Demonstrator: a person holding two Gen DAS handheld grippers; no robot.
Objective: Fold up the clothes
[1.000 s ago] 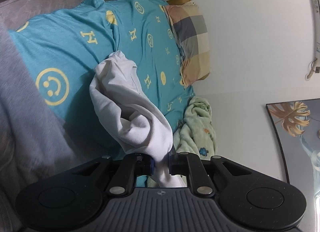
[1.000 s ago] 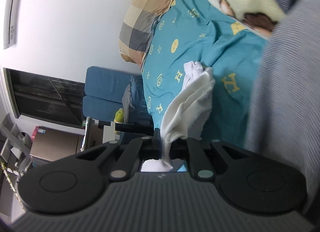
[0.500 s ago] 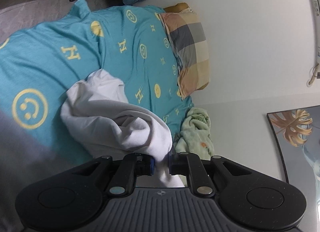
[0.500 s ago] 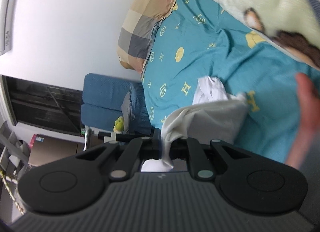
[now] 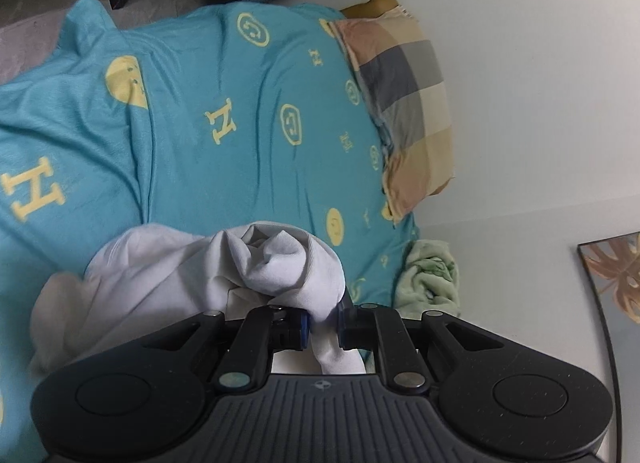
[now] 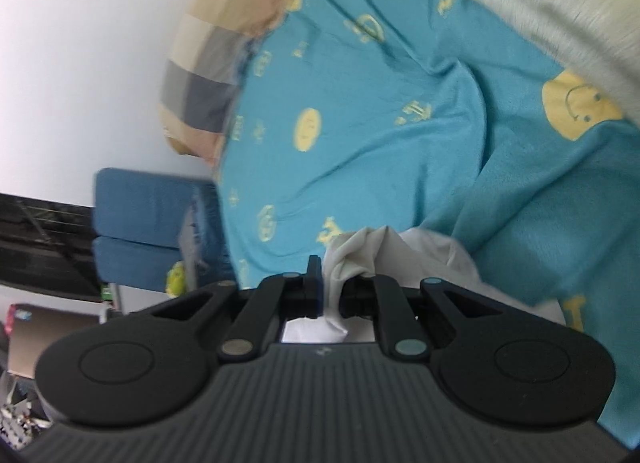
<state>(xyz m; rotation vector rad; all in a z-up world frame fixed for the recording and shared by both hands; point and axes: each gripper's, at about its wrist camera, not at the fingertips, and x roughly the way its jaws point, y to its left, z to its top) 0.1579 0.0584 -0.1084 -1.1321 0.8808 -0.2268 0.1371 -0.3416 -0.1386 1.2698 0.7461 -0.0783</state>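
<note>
Left gripper (image 5: 323, 323) clamped on white garment (image 5: 168, 287), right gripper (image 6: 330, 299) pinching same cloth; bunched over teal bedsheet (image 5: 224, 151), checked pillow (image 5: 404, 103) near wall.

Yellow "H" letters printed on teal bedsheet (image 5: 240, 167).
</note>
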